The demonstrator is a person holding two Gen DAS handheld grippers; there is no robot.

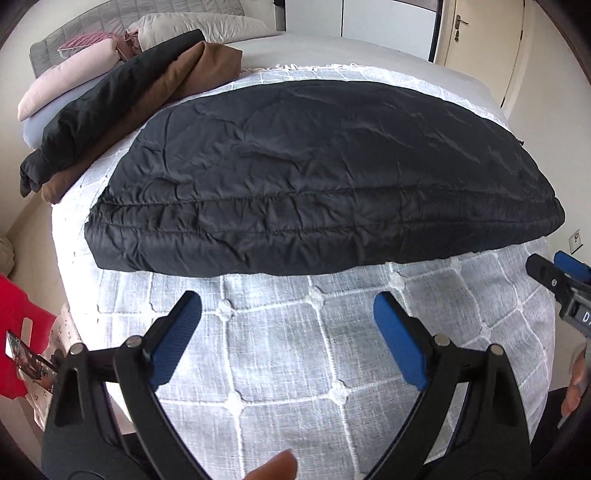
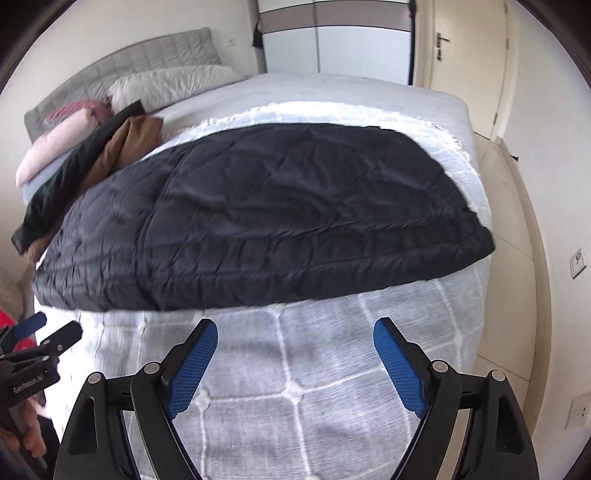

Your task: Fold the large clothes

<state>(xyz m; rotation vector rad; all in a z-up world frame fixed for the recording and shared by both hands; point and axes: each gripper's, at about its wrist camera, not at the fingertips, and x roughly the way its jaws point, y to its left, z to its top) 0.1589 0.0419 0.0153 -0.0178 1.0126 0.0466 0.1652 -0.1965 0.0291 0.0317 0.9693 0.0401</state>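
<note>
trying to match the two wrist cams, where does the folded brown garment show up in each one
Left wrist view: the brown garment lies upper left, between a black folded garment and the big dark jacket.
Right wrist view: the brown garment is again upper left, smaller, at the jacket's far left corner.
Shared landmark: the grey headboard.
</note>
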